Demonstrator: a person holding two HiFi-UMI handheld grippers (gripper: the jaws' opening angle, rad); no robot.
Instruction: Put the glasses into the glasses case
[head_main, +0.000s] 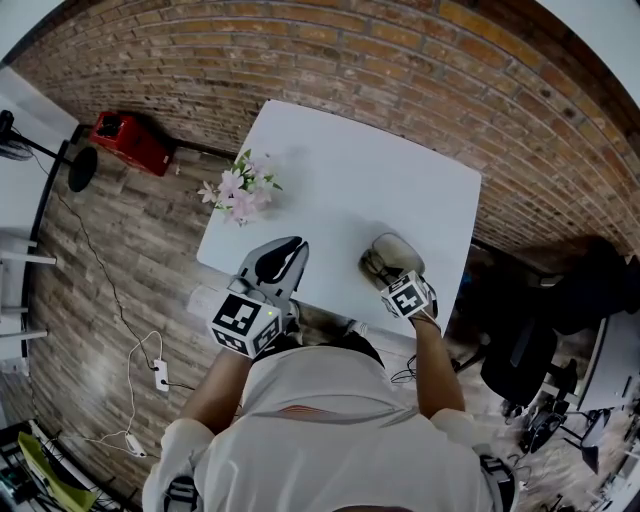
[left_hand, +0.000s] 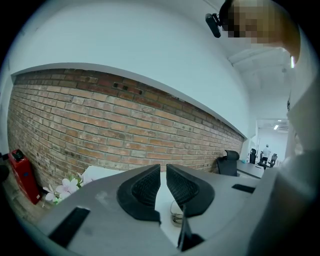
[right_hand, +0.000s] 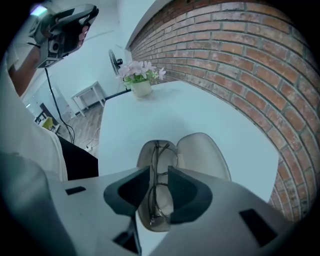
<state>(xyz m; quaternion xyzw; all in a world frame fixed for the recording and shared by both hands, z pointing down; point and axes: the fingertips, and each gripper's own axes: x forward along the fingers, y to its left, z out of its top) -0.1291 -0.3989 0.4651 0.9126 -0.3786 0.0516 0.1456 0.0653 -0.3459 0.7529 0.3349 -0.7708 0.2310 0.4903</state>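
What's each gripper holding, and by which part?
Left gripper: nothing. Right gripper straddles thin metal-framed glasses at mid-frame over an open beige case; grip uncertain.

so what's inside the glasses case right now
The glasses lie in one half of the open case; the other half looks empty. The right gripper straddles the frame's middle, hiding the case floor beside it.

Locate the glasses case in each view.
Head view: case sits at the near right of the table.
Left gripper view: case shows small, low centre, below the jaws.
Right gripper view: case lies open at bottom centre, under the jaws, with the glasses in it.
Shared landmark: flowers.
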